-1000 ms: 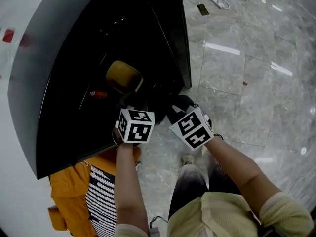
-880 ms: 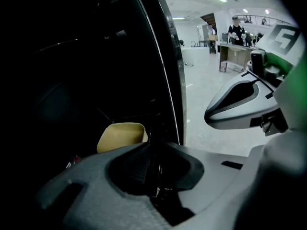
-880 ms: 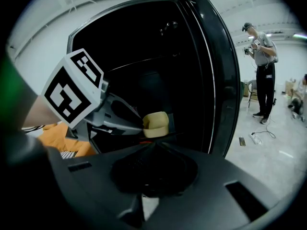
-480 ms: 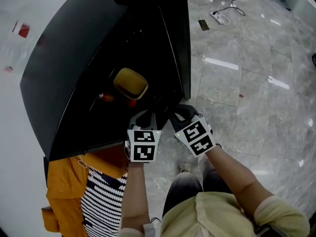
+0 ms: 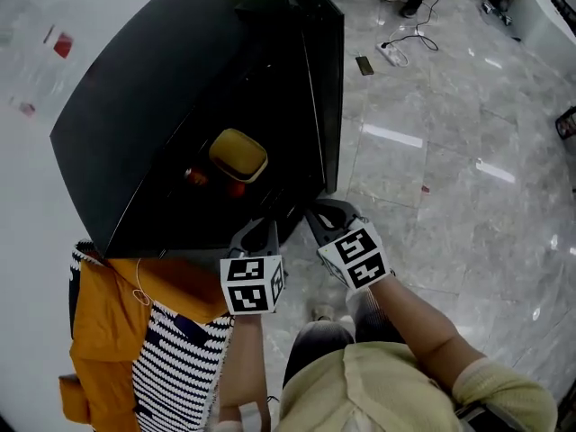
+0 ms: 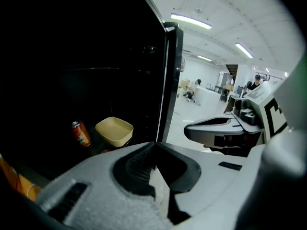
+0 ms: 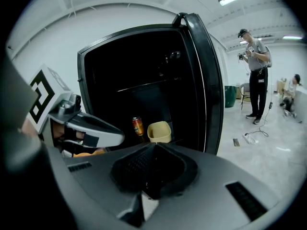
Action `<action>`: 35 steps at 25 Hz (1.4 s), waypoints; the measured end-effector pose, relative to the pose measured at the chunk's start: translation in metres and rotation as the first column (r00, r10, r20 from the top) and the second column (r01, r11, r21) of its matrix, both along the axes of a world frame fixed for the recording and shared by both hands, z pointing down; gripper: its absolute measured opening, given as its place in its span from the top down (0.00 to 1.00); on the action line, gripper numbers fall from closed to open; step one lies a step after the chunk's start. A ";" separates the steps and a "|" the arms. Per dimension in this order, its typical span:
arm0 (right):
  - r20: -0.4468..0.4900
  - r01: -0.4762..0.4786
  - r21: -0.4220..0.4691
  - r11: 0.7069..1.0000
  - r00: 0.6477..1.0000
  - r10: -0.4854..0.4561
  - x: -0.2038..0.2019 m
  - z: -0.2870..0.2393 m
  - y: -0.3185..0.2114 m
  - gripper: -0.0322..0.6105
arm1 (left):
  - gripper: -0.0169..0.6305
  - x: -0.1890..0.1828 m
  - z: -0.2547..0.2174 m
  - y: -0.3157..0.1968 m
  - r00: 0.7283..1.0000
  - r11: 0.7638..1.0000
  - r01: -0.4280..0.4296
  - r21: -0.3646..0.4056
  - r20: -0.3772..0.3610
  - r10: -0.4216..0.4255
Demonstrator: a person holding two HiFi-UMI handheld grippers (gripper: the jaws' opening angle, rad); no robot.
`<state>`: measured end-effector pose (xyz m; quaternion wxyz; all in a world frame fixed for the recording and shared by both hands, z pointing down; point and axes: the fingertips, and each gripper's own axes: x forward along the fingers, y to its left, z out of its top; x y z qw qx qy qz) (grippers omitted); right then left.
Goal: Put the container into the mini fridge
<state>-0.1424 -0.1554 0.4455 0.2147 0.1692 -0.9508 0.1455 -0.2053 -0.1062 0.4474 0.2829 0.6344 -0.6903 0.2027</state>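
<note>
Left gripper (image 5: 259, 232) was found with its jaws brought together, having just been closing, and nothing was caught between them. The right gripper (image 5: 315, 212) was likewise closed on nothing. Both were held just outside the open mini fridge (image 5: 153, 88), near its front edge. The container (image 5: 238, 156) was set upright on the shelf inside, just beside an orange can (image 5: 194, 176) and well apart from both grippers. The placing was judged done, with only the door (image 5: 326, 88) left to be shut. Trouble could be caused if the door were pushed with a closed gripper tip that slipped off its smooth edge. It could also be caused if the container had been left too near the shelf's front, so that it was struck by the door and knocked against the can.
</note>
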 end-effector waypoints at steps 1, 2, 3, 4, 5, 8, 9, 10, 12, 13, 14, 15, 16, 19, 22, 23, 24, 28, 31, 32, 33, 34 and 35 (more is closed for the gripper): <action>0.003 -0.002 -0.001 1.000 1.000 0.002 0.002 -0.004 0.002 0.90 | 0.94 0.001 -0.004 0.003 1.000 1.000 0.022 0.017 -0.021 -0.021; 0.005 -0.004 -0.003 1.000 1.000 0.004 0.003 -0.007 0.004 0.90 | 0.94 0.003 -0.009 0.005 0.999 0.999 0.038 0.033 -0.040 -0.036; 0.009 -0.003 -0.005 1.000 1.000 0.003 0.005 -0.010 0.007 0.90 | 0.94 0.006 -0.013 0.007 0.998 0.998 0.047 0.048 -0.055 -0.044; 0.012 -0.001 -0.007 1.000 1.000 0.001 0.006 -0.014 0.009 0.90 | 0.94 0.009 -0.018 0.008 0.997 0.997 0.049 0.060 -0.063 -0.045; 0.015 0.004 -0.007 1.000 1.000 -0.004 0.006 -0.019 0.011 0.90 | 0.94 0.013 -0.022 0.009 0.997 0.997 0.048 0.068 -0.066 -0.043; 0.024 0.016 0.011 1.000 1.000 -0.016 0.009 -0.034 0.015 0.90 | 0.94 0.020 -0.033 0.015 0.996 0.995 0.051 0.089 -0.075 -0.044; 0.030 0.017 0.018 1.000 0.999 -0.018 0.010 -0.040 0.016 0.90 | 0.94 0.021 -0.036 0.018 0.996 0.994 0.056 0.097 -0.080 -0.049; 0.037 0.017 0.022 1.000 0.999 -0.018 0.011 -0.045 0.017 0.90 | 0.94 0.021 -0.040 0.020 0.995 0.992 0.063 0.106 -0.084 -0.054; 0.051 0.015 0.026 1.000 0.999 -0.016 0.014 -0.055 0.019 0.90 | 0.94 0.021 -0.047 0.025 0.994 0.989 0.076 0.125 -0.090 -0.065; 0.055 0.015 0.029 0.999 0.998 -0.017 0.015 -0.058 0.021 0.90 | 0.94 0.022 -0.050 0.028 0.993 0.988 0.082 0.133 -0.093 -0.070; 0.057 0.017 0.033 0.999 0.998 -0.019 0.017 -0.062 0.023 0.90 | 0.94 0.022 -0.052 0.031 0.993 0.986 0.087 0.141 -0.094 -0.075; 0.057 0.019 0.039 0.999 0.998 -0.021 0.019 -0.064 0.025 0.90 | 0.94 0.023 -0.055 0.034 0.992 0.985 0.091 0.147 -0.095 -0.078; 0.058 0.020 0.044 0.999 0.998 -0.022 0.020 -0.066 0.027 0.90 | 0.94 0.024 -0.058 0.036 0.992 0.984 0.094 0.153 -0.094 -0.080; 0.065 0.011 0.045 0.999 0.998 -0.013 0.026 -0.072 0.032 0.90 | 0.94 0.028 -0.064 0.043 0.993 0.982 0.093 0.165 -0.092 -0.079; 0.077 0.001 0.038 0.999 0.997 -0.004 0.031 -0.078 0.038 0.90 | 0.94 0.033 -0.069 0.052 0.993 0.980 0.086 0.178 -0.095 -0.070; 0.081 0.000 0.038 0.999 0.997 -0.003 0.032 -0.081 0.040 0.90 | 0.94 0.034 -0.071 0.055 0.993 0.978 0.088 0.187 -0.098 -0.071; 0.085 -0.001 0.040 0.999 0.996 -0.003 0.032 -0.083 0.043 0.90 | 0.94 0.034 -0.073 0.059 0.992 0.976 0.093 0.196 -0.102 -0.074; 0.093 -0.008 0.055 0.998 0.996 0.003 0.034 -0.088 0.049 0.90 | 0.94 0.032 -0.076 0.071 0.988 0.969 0.119 0.217 -0.124 -0.094; 0.093 -0.014 0.055 0.998 0.996 0.009 0.035 -0.090 0.055 0.90 | 0.94 0.029 -0.078 0.078 0.988 0.964 0.125 0.233 -0.121 -0.099; 0.091 -0.015 0.053 0.998 0.996 0.010 0.036 -0.090 0.057 0.90 | 0.94 0.029 -0.079 0.081 0.988 0.964 0.122 0.235 -0.120 -0.096; 0.089 -0.015 0.050 0.999 0.996 0.011 0.036 -0.090 0.059 0.90 | 0.94 0.029 -0.079 0.083 0.988 0.965 0.118 0.234 -0.121 -0.092; 0.089 -0.017 0.046 0.999 0.996 0.013 0.038 -0.089 0.061 0.90 | 0.94 0.030 -0.078 0.085 0.988 0.967 0.115 0.229 -0.124 -0.088; 0.089 -0.020 0.044 0.999 0.996 0.016 0.039 -0.089 0.063 0.90 | 0.94 0.032 -0.077 0.087 0.988 0.968 0.111 0.224 -0.127 -0.084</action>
